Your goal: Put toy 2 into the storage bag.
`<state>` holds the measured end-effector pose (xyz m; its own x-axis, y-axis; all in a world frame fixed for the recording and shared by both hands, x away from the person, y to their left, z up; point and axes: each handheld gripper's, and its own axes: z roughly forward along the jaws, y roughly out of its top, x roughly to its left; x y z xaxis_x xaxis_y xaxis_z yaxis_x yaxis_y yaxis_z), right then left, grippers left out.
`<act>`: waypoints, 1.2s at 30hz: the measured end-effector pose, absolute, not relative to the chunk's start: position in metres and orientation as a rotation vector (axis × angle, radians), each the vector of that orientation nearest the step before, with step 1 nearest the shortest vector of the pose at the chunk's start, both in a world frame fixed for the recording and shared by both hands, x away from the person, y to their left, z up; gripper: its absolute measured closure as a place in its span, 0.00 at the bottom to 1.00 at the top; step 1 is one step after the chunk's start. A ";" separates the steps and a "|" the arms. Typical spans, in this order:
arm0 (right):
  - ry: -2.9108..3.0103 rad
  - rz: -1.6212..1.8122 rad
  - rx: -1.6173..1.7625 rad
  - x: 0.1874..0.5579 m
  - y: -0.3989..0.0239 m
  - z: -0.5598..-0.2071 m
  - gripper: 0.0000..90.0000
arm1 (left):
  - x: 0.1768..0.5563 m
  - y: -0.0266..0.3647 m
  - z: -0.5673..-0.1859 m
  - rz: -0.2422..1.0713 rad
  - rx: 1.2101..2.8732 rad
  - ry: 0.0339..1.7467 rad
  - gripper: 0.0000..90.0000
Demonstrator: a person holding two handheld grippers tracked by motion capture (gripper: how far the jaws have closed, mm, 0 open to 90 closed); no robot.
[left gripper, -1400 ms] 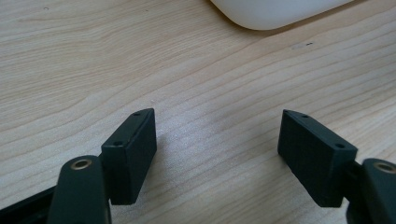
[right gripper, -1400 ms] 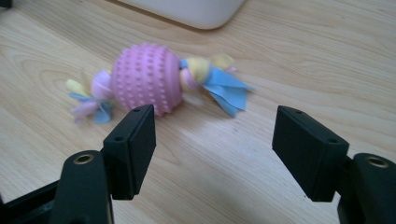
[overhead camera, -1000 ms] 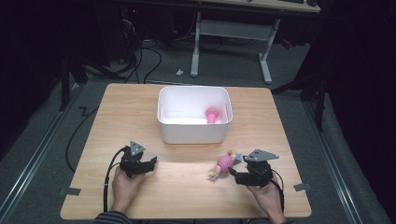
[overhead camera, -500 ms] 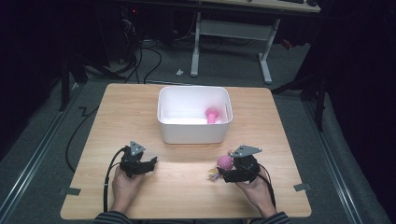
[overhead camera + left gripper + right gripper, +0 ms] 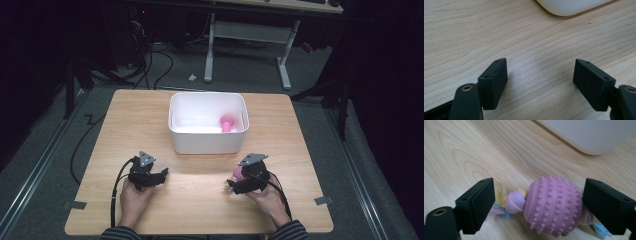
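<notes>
The pink studded toy [image 5: 552,206] lay on the counter [image 5: 310,130] near its front edge, between your right gripper's [image 5: 537,205] just-opened, spread jaws, not yet pinched. One pink piece [image 5: 227,123] was already in the white bin [image 5: 207,141]; your left gripper [image 5: 540,80] was spread and empty, so lifting and binning remained.

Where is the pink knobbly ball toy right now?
On the table, front right, the pink knobbly ball toy lies between the open right claw, near the white bin.

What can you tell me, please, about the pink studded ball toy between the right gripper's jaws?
The pink ball toy looks like soft rubber, ribbed with rows of small studs. Knotted fabric strips in pink, yellow and blue stick out at both of its ends. It lies on the wooden table, in front of the white bin. The right gripper straddles it, its jaws having just been opening; the left pad stands clear, the right one close beside the ball.
</notes>
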<state>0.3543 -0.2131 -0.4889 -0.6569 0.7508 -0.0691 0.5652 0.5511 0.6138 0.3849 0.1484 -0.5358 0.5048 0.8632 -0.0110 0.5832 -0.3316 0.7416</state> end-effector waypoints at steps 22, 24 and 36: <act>2.422 0.695 1.095 0.362 -0.217 -0.501 0.26 | 0.385 0.148 -0.536 0.510 2.047 1.180 0.31; 2.415 0.696 1.095 0.361 -0.217 -0.501 0.27 | 0.385 0.148 -0.536 0.510 2.046 1.180 0.31; 2.383 0.709 1.087 0.354 -0.221 -0.496 0.29 | 0.385 0.148 -0.536 0.510 2.047 1.180 0.31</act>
<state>0.3543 -0.2209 -0.4964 -0.6030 0.7806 -0.1648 0.5636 0.5630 0.6045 0.3850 0.1483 -0.5358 0.5051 0.8630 -0.0112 0.5832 -0.3317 0.7416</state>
